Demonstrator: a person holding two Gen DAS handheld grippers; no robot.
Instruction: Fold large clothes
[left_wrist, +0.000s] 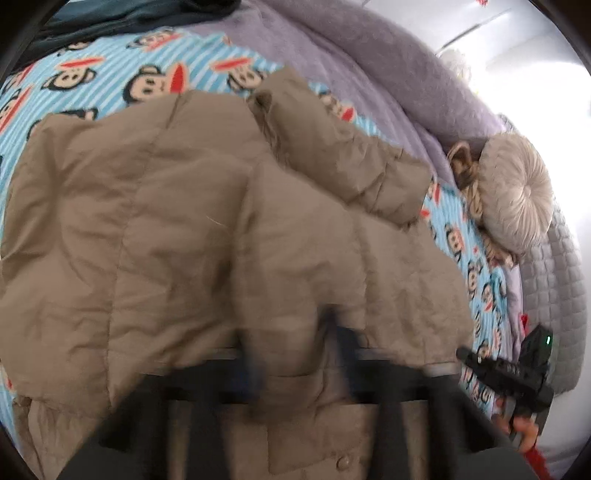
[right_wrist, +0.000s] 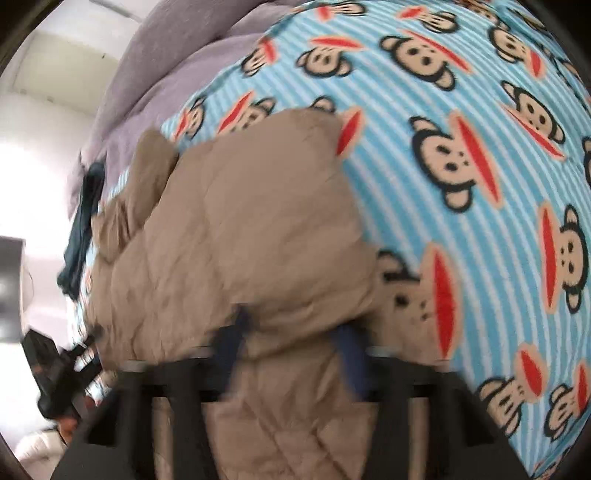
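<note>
A tan quilted jacket (left_wrist: 192, 229) lies spread on a bed sheet (left_wrist: 122, 77) with blue stripes and a monkey print. In the left wrist view my left gripper (left_wrist: 299, 350) is blurred at the jacket's near edge, with a fold of its fabric pinched between the fingers (left_wrist: 255, 365). In the right wrist view the jacket (right_wrist: 251, 229) bunches up at my right gripper (right_wrist: 293, 343), whose blue fingers (right_wrist: 351, 354) clamp a thick fold. The right gripper (left_wrist: 517, 369) also shows at the left view's lower right, in a hand (left_wrist: 526, 430).
A purple blanket (left_wrist: 369, 62) runs along the far side of the bed. A round beige cushion (left_wrist: 517, 192) and a brown plush toy (left_wrist: 465, 166) lie at the right. Dark teal clothing (right_wrist: 81, 229) sits beyond the jacket. Bare monkey-print sheet (right_wrist: 480, 147) spreads to the right.
</note>
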